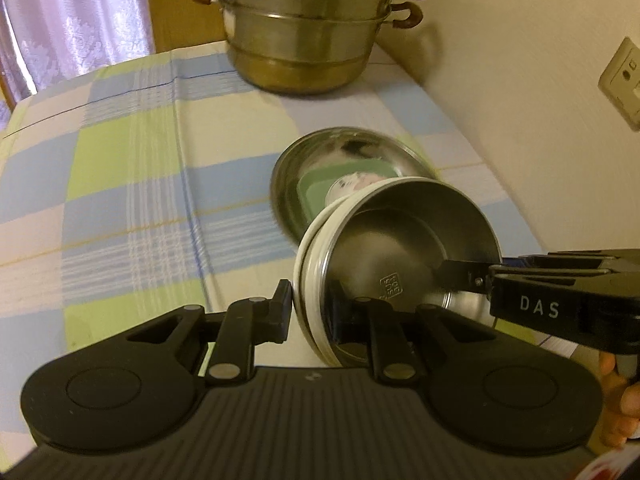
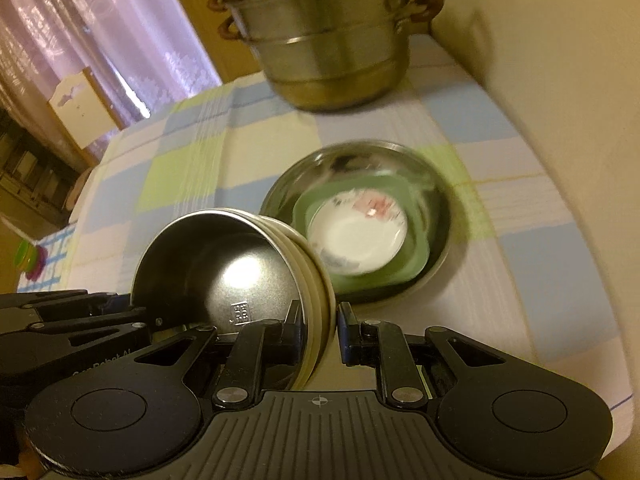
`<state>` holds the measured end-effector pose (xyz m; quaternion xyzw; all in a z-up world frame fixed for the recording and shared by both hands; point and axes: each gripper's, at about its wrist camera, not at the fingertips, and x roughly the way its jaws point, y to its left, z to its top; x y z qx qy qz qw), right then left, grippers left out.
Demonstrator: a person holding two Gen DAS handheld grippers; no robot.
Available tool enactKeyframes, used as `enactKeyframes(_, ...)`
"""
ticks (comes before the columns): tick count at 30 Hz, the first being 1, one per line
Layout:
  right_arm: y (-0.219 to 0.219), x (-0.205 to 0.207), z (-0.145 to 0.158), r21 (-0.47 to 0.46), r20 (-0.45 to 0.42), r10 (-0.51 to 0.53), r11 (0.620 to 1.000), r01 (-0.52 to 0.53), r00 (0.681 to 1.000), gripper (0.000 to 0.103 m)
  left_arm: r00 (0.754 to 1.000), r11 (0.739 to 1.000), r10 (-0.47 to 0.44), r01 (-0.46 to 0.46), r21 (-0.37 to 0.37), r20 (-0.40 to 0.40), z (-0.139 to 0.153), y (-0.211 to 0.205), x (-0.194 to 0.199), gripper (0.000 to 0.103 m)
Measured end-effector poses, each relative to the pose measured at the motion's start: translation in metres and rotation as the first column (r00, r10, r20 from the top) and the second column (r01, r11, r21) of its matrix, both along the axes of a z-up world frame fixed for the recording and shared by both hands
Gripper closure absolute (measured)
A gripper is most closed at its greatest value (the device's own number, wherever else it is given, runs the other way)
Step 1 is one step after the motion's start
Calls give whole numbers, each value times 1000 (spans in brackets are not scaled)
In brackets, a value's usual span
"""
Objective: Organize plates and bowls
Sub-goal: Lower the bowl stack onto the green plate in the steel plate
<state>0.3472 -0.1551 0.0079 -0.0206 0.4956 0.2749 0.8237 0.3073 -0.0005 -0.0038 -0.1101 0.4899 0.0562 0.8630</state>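
**Both claws hold a nested stack of bowls above the checked desk, short of the big steel dish.**

From the left, the left claw (image 1: 310, 312) is clamped on the near-left rim of the bowl stack (image 1: 400, 248), one pad outside the white rims and one inside the steel bowl; the right claw (image 2: 320, 332) pinches the opposite rim the same way. The stack hangs tilted, just in front of the steel dish (image 2: 436, 200), which holds a green square plate (image 2: 408, 272) with a white flowered saucer (image 2: 356, 236) in it. A tiered steamer pot (image 1: 304, 40) stands at the back. To finish well, I judge both hands should level the stack, keep equal pressure so the rims don't slip, centre it over the saucer, then lower together before releasing.
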Motion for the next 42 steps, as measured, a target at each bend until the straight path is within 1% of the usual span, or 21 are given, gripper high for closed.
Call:
enactKeyframes(6,-5,34,12,-11,19,-27,1000,27,999,85,1000,999,-25,26,-21,7,4,-2,40,87)
enactKeyframes(12,-6,72,13,-24,-1,-46,999,46,999,86,999,999,-34,33,-41,-13,2,-1,82,87)
enactKeyframes(16,-4,97,7,-44,-36,-51,998,50,998,86,999,998,-27,25,-53,-39,-6,2,105,87)
enactKeyframes(22,1,126,-12,-79,-103,-54,996,46,993,87,996,998,-17,12,-60,-88,-22,8,131,87)
enactKeyframes(27,1,139,-23,-88,-140,-59,995,46,988,88,994,998,-15,8,-62,-112,-31,10,144,87)
enactKeyframes(35,4,151,-38,-108,-185,-59,993,39,981,88,988,997,-7,-5,-79,-154,-46,13,150,87)
enactKeyframes(42,7,158,-46,-124,-204,-59,992,34,977,88,985,996,-5,-10,-85,-175,-56,13,154,87)
